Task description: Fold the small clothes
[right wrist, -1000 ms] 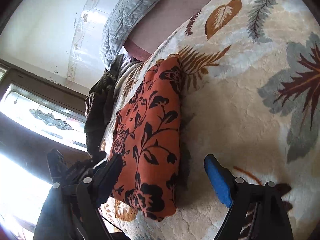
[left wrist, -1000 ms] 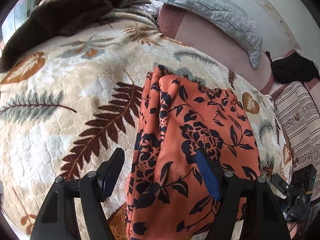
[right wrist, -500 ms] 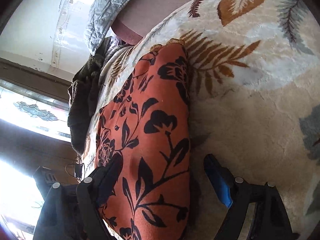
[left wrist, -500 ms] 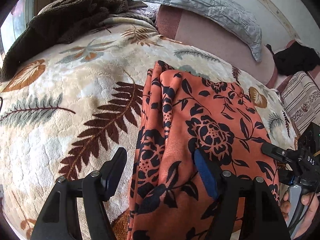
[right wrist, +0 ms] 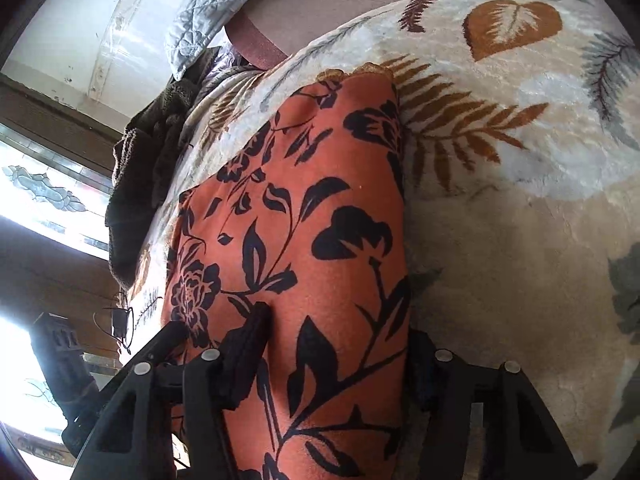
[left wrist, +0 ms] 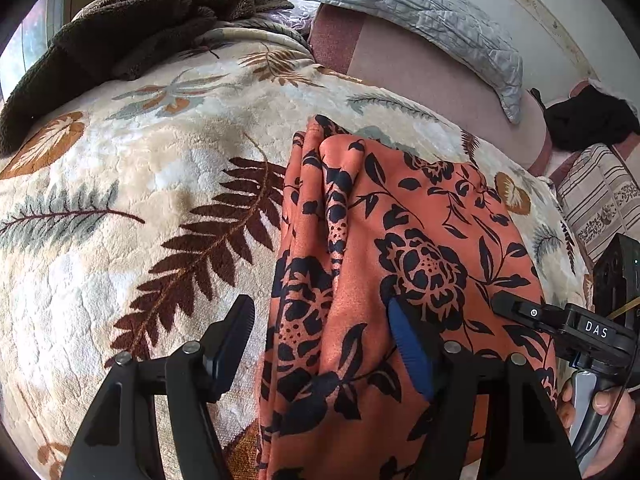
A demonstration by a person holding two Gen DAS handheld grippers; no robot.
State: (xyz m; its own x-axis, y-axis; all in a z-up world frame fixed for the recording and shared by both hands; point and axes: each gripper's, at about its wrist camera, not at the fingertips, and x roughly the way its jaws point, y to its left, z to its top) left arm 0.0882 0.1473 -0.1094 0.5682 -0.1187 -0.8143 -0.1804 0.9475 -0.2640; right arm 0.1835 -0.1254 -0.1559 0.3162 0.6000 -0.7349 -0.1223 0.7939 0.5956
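- On the bed's leaf-print blanket (left wrist: 120, 208), the orange floral garment (left wrist: 400, 220) lies part-folded.
- Left gripper (left wrist: 322, 344) jaws spread over its near-left edge.
- Right gripper (right wrist: 340, 344) jaws spread astride the near-right fold.
- Risk: slippery layers may slide out, undoing the fold.

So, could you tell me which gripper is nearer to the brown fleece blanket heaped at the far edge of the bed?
Left. The left gripper straddles the orange floral garment's edge facing the brown fleece blanket; the right gripper straddles the opposite edge.
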